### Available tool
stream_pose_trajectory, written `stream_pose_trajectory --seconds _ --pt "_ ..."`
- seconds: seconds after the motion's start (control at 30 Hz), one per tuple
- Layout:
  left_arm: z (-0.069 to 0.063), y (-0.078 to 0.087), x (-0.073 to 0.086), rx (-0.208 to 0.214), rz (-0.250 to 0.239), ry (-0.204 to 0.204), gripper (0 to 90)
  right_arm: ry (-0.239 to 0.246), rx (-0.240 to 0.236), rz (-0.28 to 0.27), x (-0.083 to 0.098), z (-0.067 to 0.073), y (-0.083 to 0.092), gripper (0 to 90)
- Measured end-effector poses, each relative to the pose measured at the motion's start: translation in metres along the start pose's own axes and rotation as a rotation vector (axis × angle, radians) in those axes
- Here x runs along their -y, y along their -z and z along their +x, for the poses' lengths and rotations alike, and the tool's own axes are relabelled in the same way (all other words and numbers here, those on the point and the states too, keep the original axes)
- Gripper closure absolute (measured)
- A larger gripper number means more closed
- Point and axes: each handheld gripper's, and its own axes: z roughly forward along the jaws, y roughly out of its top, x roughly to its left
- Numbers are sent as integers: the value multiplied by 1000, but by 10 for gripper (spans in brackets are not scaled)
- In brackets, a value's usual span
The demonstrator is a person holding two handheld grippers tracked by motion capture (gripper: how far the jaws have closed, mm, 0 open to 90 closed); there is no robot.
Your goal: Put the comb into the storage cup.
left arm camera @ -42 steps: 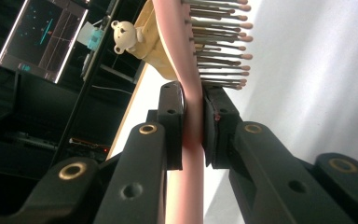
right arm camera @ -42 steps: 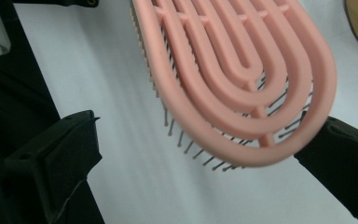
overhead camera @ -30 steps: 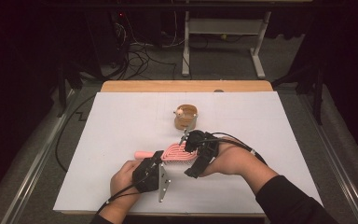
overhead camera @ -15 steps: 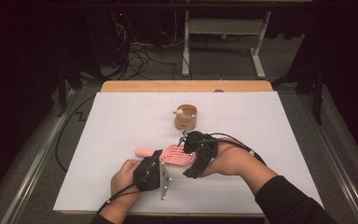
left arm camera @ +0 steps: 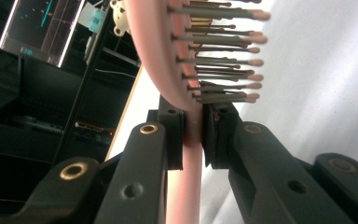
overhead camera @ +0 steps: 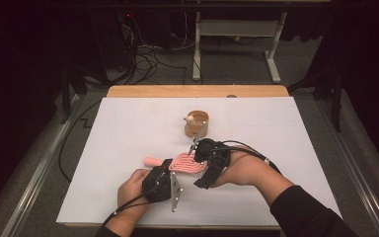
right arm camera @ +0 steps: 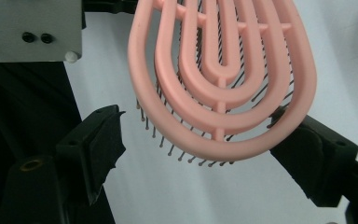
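Note:
A pink hairbrush [overhead camera: 185, 163] with a vented head is held just above the white table cover, its handle end pointing left. My left gripper [overhead camera: 167, 174] is shut on the brush's neck [left arm camera: 193, 135], and the bristles [left arm camera: 223, 70] stick out to the right in the left gripper view. My right gripper [overhead camera: 201, 159] is open around the brush head [right arm camera: 223, 79]. Its right finger [right arm camera: 307, 154] lies against the head's rim, while its left finger [right arm camera: 93, 149] stands apart from it.
A round wooden holder [overhead camera: 196, 124] with a small wooden piece in it stands just behind the brush. The white cover [overhead camera: 118, 133] has a wooden table edge [overhead camera: 197, 91] beyond it. The left gripper's grey plate [right arm camera: 32, 28] is close to the brush head.
My right gripper has edged slightly left over the brush head. The left gripper and the brush have hardly moved.

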Motion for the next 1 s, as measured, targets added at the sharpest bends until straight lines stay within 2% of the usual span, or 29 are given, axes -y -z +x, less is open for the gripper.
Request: stream_pose_trajectory --seconds 0.1,0.3,0.7,0.87,1.0 --pt "1 1 0 0 -7 3 792 1 2 -3 1 -1 1 184" --pt "1 5 0 -25 -40 10 792 -5 4 -2 4 -4 3 175" --pt "2 6 2 -34 -49 13 793 -17 20 10 7 -8 2 137" --pt "2 5 2 -26 -51 13 792 -22 32 11 9 -9 3 101" --pt "2 5 2 -27 -50 12 792 -29 49 26 13 -11 0 19"
